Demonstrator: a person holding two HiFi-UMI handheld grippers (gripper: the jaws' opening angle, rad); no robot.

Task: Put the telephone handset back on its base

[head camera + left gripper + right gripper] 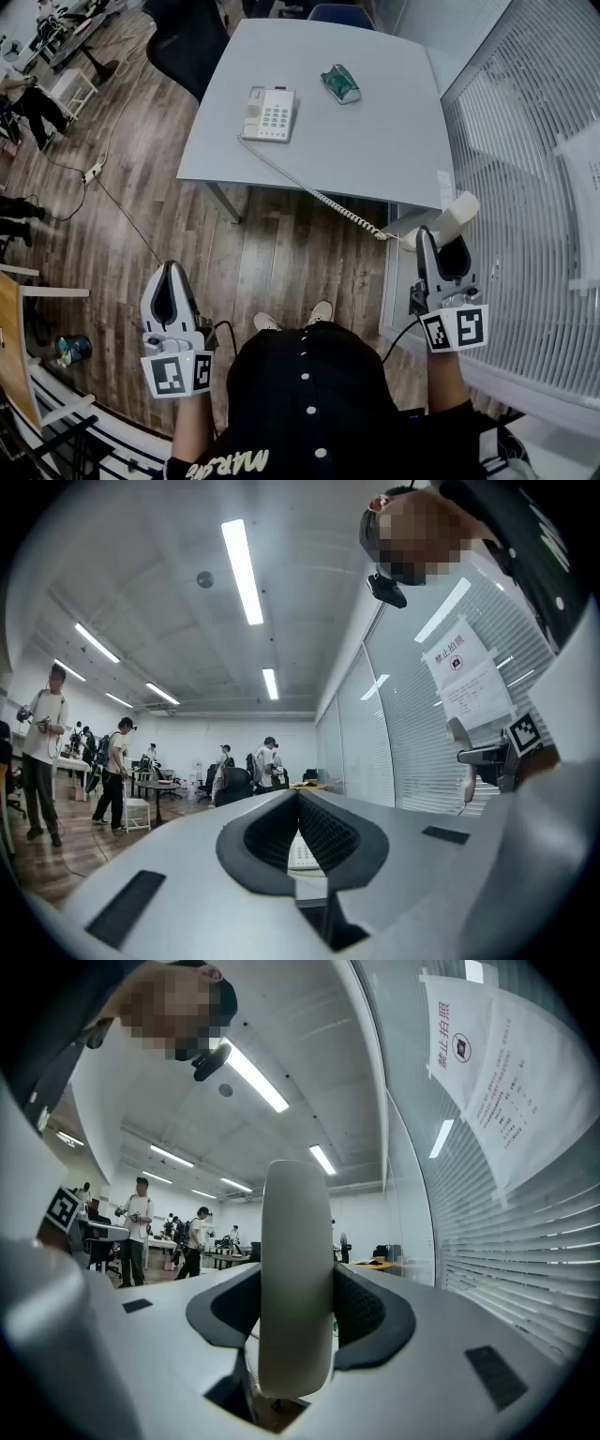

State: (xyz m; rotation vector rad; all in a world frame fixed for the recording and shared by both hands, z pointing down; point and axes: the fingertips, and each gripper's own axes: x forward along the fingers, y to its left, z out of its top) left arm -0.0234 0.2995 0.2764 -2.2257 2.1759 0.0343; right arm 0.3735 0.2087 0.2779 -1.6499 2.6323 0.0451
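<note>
The smooth pale-grey rectangular table must be approached first, as the boxy white plastic telephone base sits well away. The rounded cream plastic handset, clamped in the right tool, is best laid along the cradle with the springy coiled cord kept slack. The left tool is closed and empty.

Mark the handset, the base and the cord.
handset (295, 1269): right gripper view, its middle.
base (274, 116): head view, its keypad.
cord (319, 195): head view, its middle stretch.
</note>
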